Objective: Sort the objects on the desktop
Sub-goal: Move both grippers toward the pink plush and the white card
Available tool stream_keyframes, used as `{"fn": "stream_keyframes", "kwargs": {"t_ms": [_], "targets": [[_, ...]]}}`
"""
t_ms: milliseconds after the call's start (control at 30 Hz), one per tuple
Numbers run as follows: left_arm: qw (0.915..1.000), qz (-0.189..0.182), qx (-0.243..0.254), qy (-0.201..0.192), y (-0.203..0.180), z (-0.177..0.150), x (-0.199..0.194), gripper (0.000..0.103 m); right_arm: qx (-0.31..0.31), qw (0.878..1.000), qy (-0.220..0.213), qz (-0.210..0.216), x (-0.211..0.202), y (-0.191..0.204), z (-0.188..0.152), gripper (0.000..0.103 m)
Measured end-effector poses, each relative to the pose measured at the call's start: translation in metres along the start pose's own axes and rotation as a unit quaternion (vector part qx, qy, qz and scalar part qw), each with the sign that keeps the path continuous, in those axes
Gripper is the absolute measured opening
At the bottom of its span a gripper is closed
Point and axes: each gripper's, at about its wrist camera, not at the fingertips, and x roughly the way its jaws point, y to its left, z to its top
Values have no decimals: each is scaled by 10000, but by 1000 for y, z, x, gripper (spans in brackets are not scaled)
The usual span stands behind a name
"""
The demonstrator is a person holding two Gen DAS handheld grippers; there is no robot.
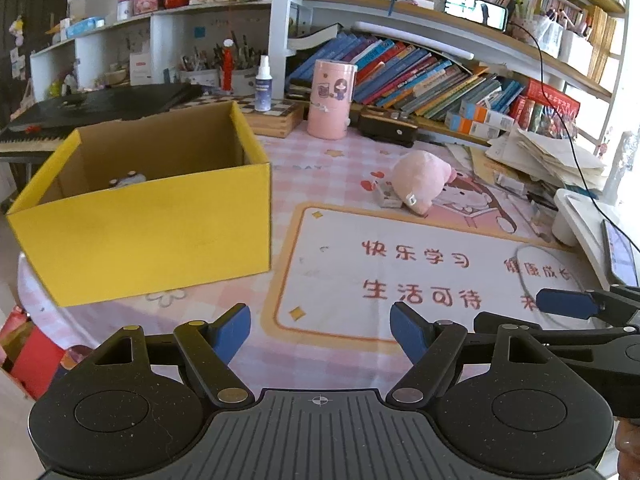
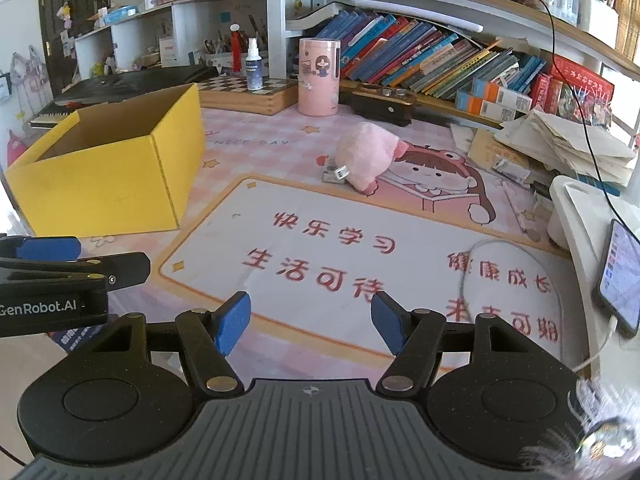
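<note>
Left wrist view: left gripper (image 1: 320, 330) hangs low over the near edge of the desk mat (image 1: 400, 264), jaws spread wide, nothing between the blue pads. Right gripper (image 2: 310, 322) likewise released and empty, just beside the left one; its finger pokes into the left view at far right.

Main loose item = pink plush toy (image 2: 366, 154), lying on its side mid-desk, far from both tools, w/ a small flat grey-white object (image 2: 334, 174) touching its near-left side; what that object is, can't tell. From the right gripper the plush lies ahead and slightly right; from the left gripper it's ahead and clearly to the right. So the right hand looks nearer and better lined up. Plush long axis runs roughly left-far to right-near, so closing across its short width seems the likely approach.

Yellow cardboard box (image 1: 160, 216) sits at left, open top, well apart from the plush. Something white w/ dark spots (image 1: 128, 179) is already inside, mostly hidden by the front wall. Box is on the left gripper's side, so a drop-off means carrying leftward.

Materials: plush is soft, fuzzy, rounded, and prob. squashes under the pads. Box is stiff corrugated card, matte yellow outside, brown inside. Mat is smooth printed vinyl-like sheet, pink checks and red characters. Pink cylindrical tin (image 2: 319, 76) stands upright at the far edge, near slanted books (image 2: 420, 60).
</note>
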Motion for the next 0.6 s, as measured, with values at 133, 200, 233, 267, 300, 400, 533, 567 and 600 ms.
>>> {"fn": "stream_keyframes", "kwargs": {"t_ms": [133, 200, 233, 267, 300, 400, 533, 567, 600], "targets": [[10000, -10, -9, 10, -10, 8, 12, 79, -13, 10000, 42, 8, 10, -14, 8, 65], [10000, 1, -19, 14, -15, 12, 17, 79, -30, 10000, 61, 31, 15, -20, 13, 65], [10000, 10, -33, 20, -17, 14, 20, 79, -41, 10000, 68, 45, 17, -23, 15, 65], [10000, 19, -46, 24, -19, 16, 23, 79, -56, 9999, 72, 60, 20, -26, 18, 65], [10000, 30, -60, 30, -21, 18, 25, 79, -70, 9999, 72, 72, 22, -29, 20, 65], [9999, 66, -96, 36, -27, 24, 34, 79, -96, 9999, 71, 112, 30, -39, 27, 65], [9998, 125, -140, 17, -38, 32, 46, 79, -123, 9997, 69, 176, 41, -53, 38, 67], [9998, 143, -158, 12, -41, 34, 49, 79, -134, 9997, 65, 198, 44, -57, 40, 68], [9997, 164, -175, 8, -43, 36, 52, 79, -146, 9996, 60, 220, 47, -60, 42, 68]]}}
